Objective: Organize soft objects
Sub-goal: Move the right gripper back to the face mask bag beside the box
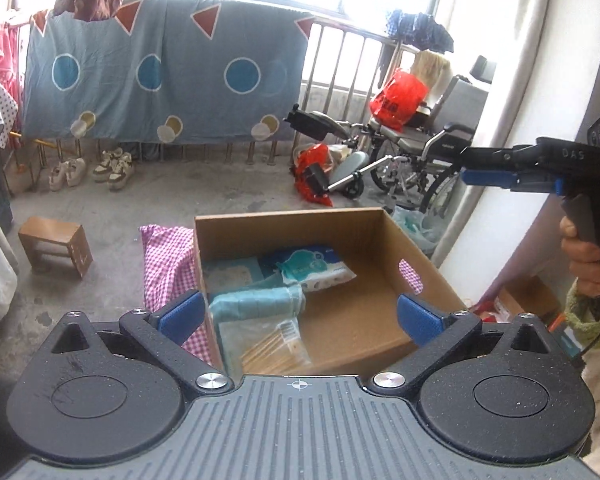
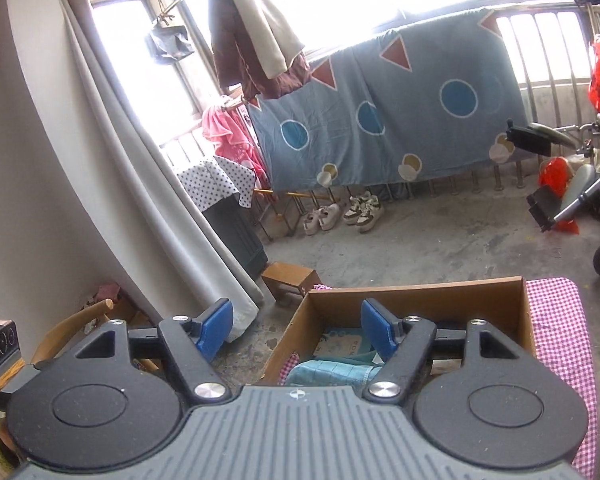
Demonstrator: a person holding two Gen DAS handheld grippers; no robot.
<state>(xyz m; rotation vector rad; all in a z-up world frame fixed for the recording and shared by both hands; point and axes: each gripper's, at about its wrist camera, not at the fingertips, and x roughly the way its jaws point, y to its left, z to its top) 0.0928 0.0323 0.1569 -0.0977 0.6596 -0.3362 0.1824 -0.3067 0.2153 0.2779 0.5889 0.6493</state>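
Both open grippers (image 1: pixel 300 312) (image 2: pixel 296 328) hover above the boxed teal towel (image 1: pixel 256 304).

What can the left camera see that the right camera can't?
Only the left wrist view shows the right gripper from the side, the hand holding it, the wheelchair seat, and the tissue pack in the box.

Only the right wrist view shows the curtain, the chair and the dark bag hanging by the window.

Both show the box with the teal towel inside, the checked cloth, the blue sheet, the shoes and the stool. Both grippers are open and empty.
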